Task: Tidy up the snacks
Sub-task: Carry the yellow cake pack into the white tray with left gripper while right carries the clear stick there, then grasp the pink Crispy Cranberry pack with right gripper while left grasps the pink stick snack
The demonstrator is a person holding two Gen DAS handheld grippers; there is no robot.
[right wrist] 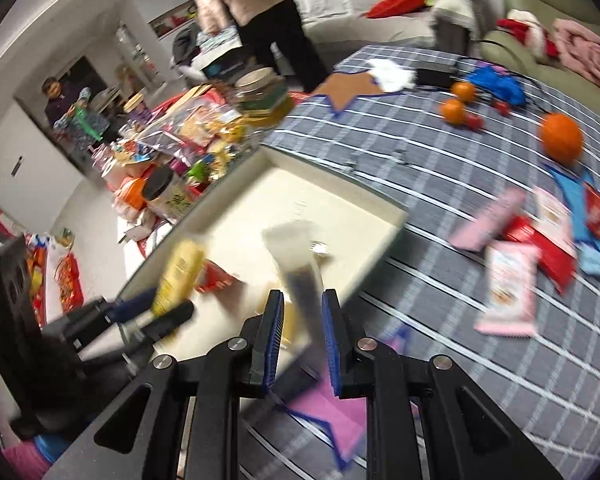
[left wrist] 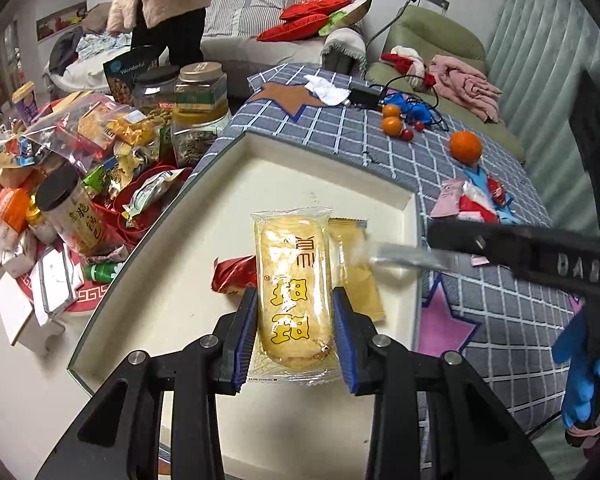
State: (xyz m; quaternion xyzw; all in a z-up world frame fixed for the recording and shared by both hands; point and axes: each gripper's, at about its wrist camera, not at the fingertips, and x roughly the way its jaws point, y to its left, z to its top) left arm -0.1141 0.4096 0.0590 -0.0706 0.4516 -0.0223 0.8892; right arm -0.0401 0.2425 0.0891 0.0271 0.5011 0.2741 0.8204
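Note:
My left gripper (left wrist: 295,322) is shut on a yellow cake pack in clear wrap (left wrist: 294,288) and holds it over the white tray (left wrist: 188,308). A red snack pack (left wrist: 234,274) and a flat yellow packet (left wrist: 360,280) lie in the tray under it. My right gripper (right wrist: 300,332) is shut on a silvery, blurred snack packet (right wrist: 296,256) above the tray's near edge (right wrist: 380,240). It also shows in the left wrist view (left wrist: 404,256), coming in from the right. The left gripper with the yellow pack shows in the right wrist view (right wrist: 178,276).
Pink, red and blue snack packs (right wrist: 512,288) and oranges (right wrist: 562,136) lie on the grey checked cloth (left wrist: 380,136). Jars (left wrist: 198,108) and many bagged snacks (left wrist: 96,128) crowd the left side. A person (left wrist: 168,4) stands by the sofa behind.

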